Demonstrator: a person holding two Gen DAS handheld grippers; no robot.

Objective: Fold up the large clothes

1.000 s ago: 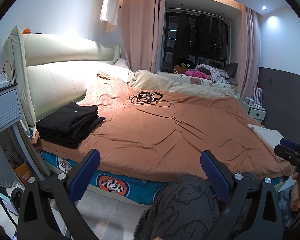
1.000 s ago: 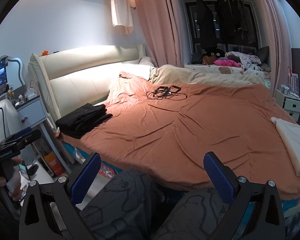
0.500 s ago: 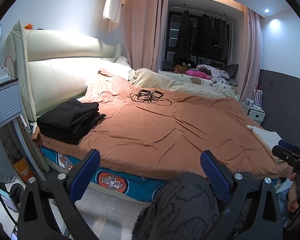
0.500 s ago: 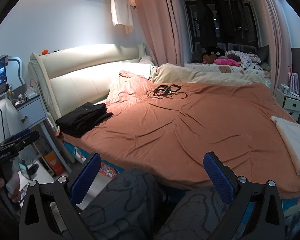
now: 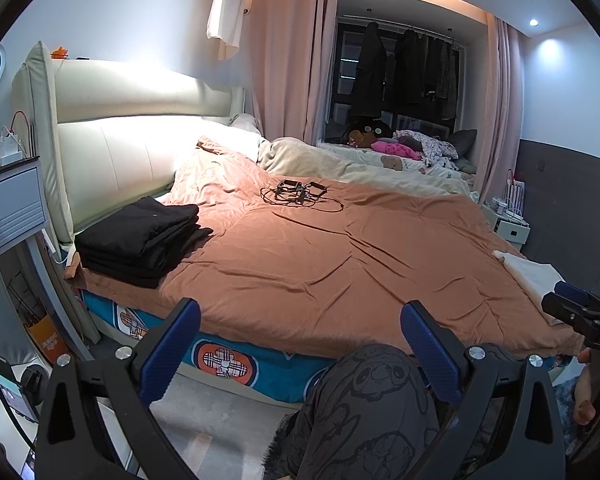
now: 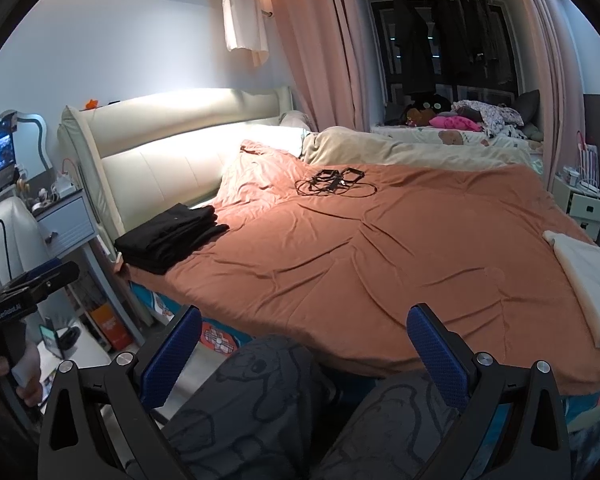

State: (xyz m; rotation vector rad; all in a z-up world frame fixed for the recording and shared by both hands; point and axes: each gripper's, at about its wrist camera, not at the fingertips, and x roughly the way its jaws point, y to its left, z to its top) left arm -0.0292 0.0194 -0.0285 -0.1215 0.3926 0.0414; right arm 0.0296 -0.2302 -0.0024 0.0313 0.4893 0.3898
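A stack of folded black clothes (image 5: 140,240) lies at the near left corner of the bed, by the headboard; it also shows in the right wrist view (image 6: 170,236). A folded cream cloth (image 5: 534,280) lies at the bed's right edge, seen too in the right wrist view (image 6: 592,280). My left gripper (image 5: 300,336) is open and empty, held over my knees in front of the bed. My right gripper (image 6: 304,340) is open and empty beside it. Each gripper shows at the edge of the other's view.
The bed carries a rumpled orange cover (image 5: 340,256) with a tangle of black cables and chargers (image 5: 300,192) toward the far side. A beige duvet (image 5: 340,164) lies behind. A grey nightstand (image 5: 12,208) stands left, a white one (image 5: 508,224) right.
Both views have shifted slightly upward and back; the bed sits a little lower in the left view. Both grippers stay open and empty. Nothing on the bed has moved.
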